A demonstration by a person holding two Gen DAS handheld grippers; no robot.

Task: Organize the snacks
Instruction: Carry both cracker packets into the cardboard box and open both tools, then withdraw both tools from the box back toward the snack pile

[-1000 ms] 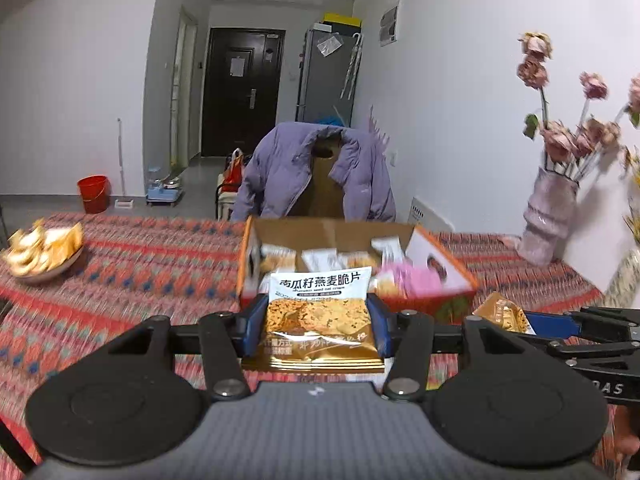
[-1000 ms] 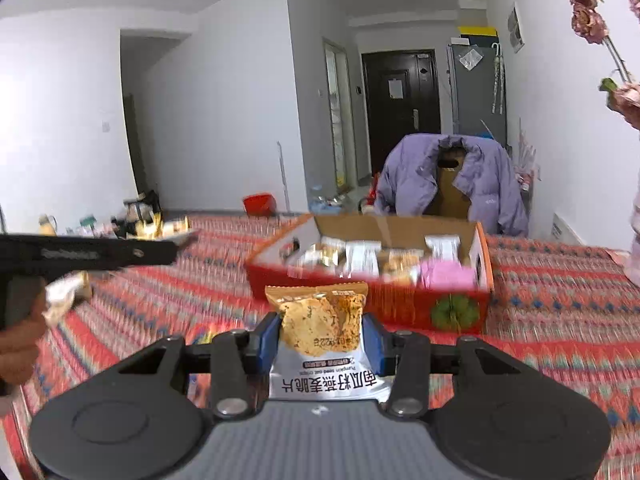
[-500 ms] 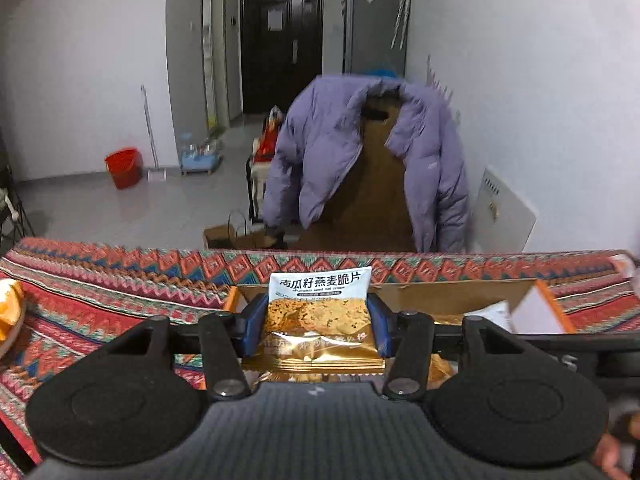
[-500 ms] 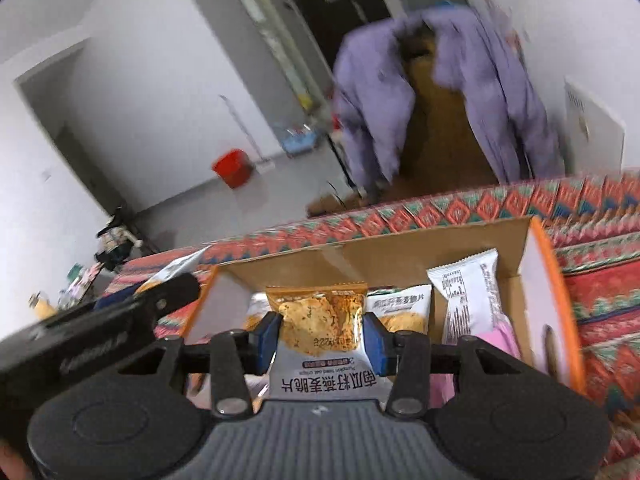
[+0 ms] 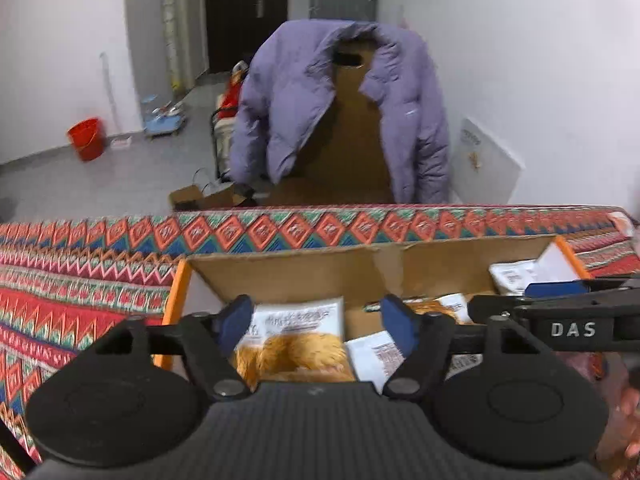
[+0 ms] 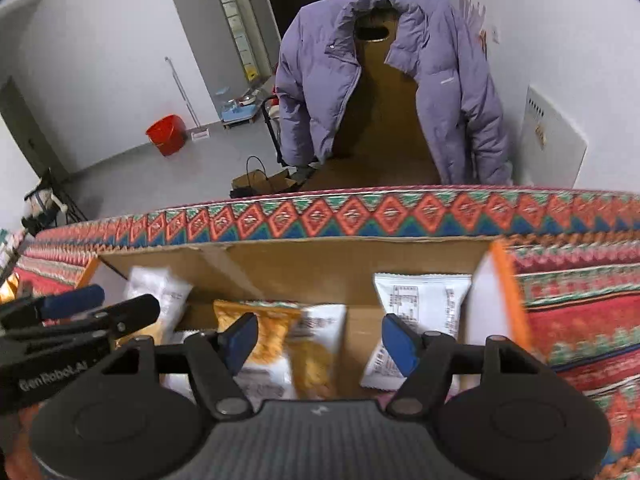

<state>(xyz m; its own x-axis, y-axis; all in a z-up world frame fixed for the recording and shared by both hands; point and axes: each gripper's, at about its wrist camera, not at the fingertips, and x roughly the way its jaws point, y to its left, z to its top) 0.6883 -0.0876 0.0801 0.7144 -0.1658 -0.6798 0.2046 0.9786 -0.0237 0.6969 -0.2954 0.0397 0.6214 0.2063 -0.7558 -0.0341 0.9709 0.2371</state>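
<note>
The left tool (image 5: 316, 322) is hanging spread wide over the box (image 5: 280, 268), gripping nothing; a packet (image 5: 294, 344) is lying below its fingers. The right tool (image 6: 318, 338) is likewise gaping above the box (image 6: 320, 264), with packets (image 6: 280, 340) beneath and bare cardboard between them.

I log: brown matt corrugated-cardboard box (image 6: 304, 268) at frame centre; glossy plastic-film snack packets (image 6: 416, 312) inside; woven patterned cloth (image 5: 80, 280) at left; quilted purple jacket (image 6: 320, 64) above.
</note>
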